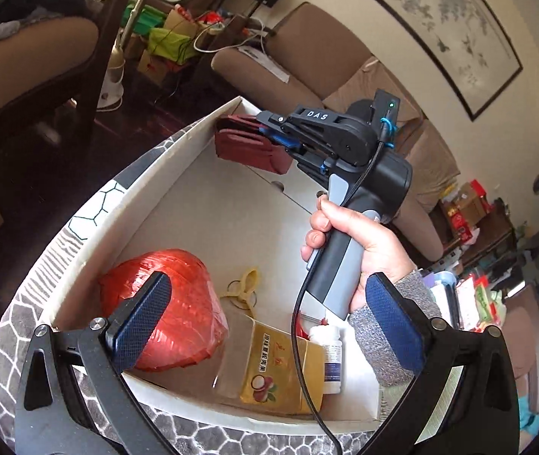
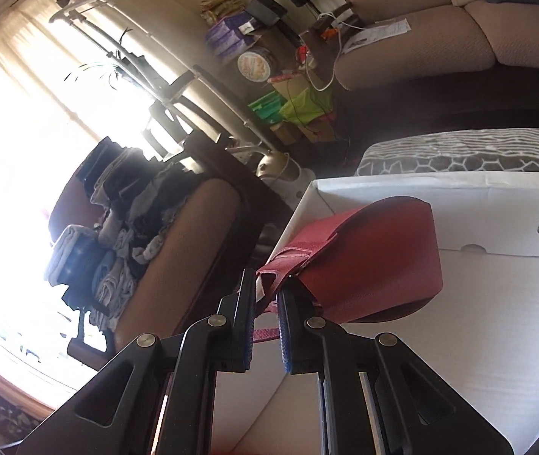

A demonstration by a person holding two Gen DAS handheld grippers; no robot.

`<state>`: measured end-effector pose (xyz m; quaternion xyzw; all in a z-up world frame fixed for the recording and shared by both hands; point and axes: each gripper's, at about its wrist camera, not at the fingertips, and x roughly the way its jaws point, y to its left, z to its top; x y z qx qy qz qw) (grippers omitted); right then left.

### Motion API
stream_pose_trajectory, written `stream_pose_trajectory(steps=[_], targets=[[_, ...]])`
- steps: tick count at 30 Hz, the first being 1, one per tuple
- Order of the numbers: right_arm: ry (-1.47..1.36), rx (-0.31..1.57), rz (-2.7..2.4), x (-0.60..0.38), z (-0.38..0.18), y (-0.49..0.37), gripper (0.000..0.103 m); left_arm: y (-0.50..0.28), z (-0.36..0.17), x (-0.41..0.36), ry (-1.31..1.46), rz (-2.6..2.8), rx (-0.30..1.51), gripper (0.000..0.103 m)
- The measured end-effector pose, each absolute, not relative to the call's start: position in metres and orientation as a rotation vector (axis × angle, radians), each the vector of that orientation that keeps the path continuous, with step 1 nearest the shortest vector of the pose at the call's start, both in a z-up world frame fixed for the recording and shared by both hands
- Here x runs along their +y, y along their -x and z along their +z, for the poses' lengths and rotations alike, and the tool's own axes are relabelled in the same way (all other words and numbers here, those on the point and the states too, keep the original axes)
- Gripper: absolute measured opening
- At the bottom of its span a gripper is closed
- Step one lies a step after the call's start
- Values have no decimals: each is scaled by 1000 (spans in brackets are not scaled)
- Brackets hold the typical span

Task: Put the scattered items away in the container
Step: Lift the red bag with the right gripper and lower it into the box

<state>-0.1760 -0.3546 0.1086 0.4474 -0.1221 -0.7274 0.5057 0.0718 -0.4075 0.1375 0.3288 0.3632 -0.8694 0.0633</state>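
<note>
Right claw (image 2: pixel 265 295) nipped narrow on red wallet (image 2: pixel 375 261) flap; wallet hangs over far corner of white box (image 1: pixel 193 189), long axis pointing away from claw, above box floor. Left claw (image 1: pixel 269 326) wide, empty.

**Count of Items at the Box**

One white cardboard box (image 1: pixel 178 174) sat open. Inside it lay one red roll of plastic twine (image 1: pixel 178 303), one yellow clip (image 1: pixel 245 288), one yellow carton (image 1: pixel 281 367) and one white bottle (image 1: pixel 330 356). One red pouch (image 2: pixel 375 261) hung at the far corner.
</note>
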Motion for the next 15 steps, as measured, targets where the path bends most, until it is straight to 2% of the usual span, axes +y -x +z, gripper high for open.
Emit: stream_pose_trajectory(steps=[4, 10, 15], targets=[[-1168, -293, -1766, -352, 79, 182, 10, -70, 132, -412, -1025, -2607, 1086, 103], [-1373, -178, -1826, -331, 47, 180, 11, -74, 137, -405, -1033, -2597, 975, 103], [-1435, -147, -1857, -322, 33, 190, 11, -77, 140, -404, -1020, -2589, 966, 103]])
